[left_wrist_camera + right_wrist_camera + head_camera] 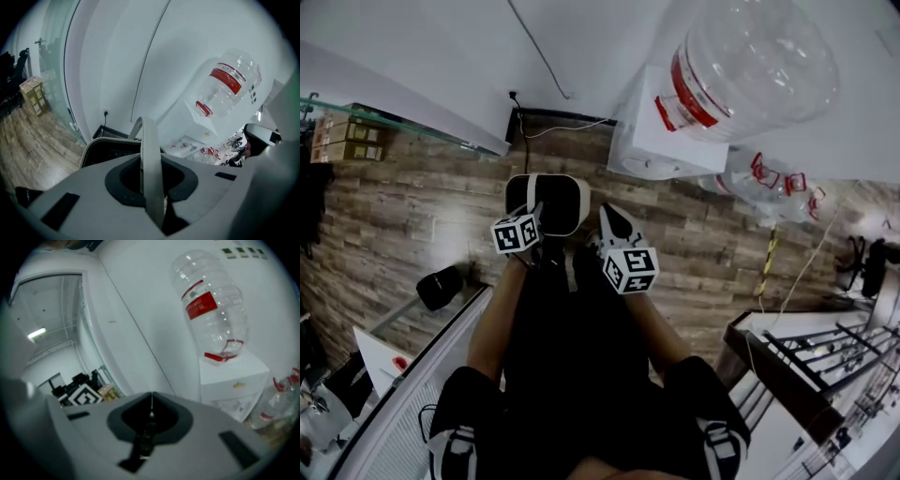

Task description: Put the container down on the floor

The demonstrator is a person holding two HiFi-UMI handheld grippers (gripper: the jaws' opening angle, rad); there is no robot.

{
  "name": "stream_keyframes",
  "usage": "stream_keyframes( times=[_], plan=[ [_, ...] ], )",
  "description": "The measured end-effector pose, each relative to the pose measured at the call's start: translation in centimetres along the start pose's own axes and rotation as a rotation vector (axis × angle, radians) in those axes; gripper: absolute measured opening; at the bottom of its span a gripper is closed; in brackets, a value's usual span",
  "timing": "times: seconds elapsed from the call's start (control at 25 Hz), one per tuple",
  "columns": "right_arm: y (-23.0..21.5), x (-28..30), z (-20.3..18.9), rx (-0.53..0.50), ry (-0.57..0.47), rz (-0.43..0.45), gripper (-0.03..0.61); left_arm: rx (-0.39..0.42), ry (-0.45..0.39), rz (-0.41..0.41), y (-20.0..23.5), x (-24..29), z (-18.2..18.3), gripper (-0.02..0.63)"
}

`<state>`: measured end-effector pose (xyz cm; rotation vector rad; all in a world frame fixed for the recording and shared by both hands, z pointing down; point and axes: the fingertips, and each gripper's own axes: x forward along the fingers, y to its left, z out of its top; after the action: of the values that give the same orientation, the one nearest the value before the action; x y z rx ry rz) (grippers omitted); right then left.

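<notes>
Black container (555, 202), cream rim — brown wood-plank floor (412, 216); clear water bottle (750, 66), red label.

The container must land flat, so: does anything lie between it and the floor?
Nothing visible does. The container hangs by its handle from the left claw above wood floor; the water dispenser stands apart to its right. The patch right under it is hidden.

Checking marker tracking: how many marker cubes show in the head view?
2. The left marker cube sits at the container's near edge; the right marker cube is lower and right of it. None seems hidden.
</notes>
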<state>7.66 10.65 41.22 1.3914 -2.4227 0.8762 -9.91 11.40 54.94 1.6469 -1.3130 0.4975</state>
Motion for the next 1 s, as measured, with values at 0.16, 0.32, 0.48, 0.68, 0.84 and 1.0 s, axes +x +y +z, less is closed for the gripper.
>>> stream_keyframes(
  times=[0.16,0.32,0.48,0.68,0.84,1.0],
  plan=[
    [-1.1,2.5,0.5,0.011,0.005,-0.021,0.032,0.006,0.023,-0.005,0.3,3.6,2.1,0.071],
    [-1.7,4.9,1.1,0.013,-0.004,-0.052,0.033,-0.003,0.050,-0.024,1.4,6.3,3.6,0.071],
    [-3.0,7.6,1.5,0.048,-0.009,-0.091,0.033,-0.001,0.084,-0.034,2.4,9.1,5.3,0.071],
    [-5.1,11.0,1.1,0.105,0.000,-0.123,0.032,-0.003,0.139,-0.025,3.7,13.1,5.8,0.071],
    [-7.2,14.1,0.8,0.096,0.029,-0.135,0.032,-0.013,0.134,-0.010,4.7,17.3,7.0,0.071],
    [-8.3,17.1,-0.6,0.080,0.064,-0.126,0.032,-0.010,0.127,0.004,6.2,21.4,7.5,0.071]
  ],
)
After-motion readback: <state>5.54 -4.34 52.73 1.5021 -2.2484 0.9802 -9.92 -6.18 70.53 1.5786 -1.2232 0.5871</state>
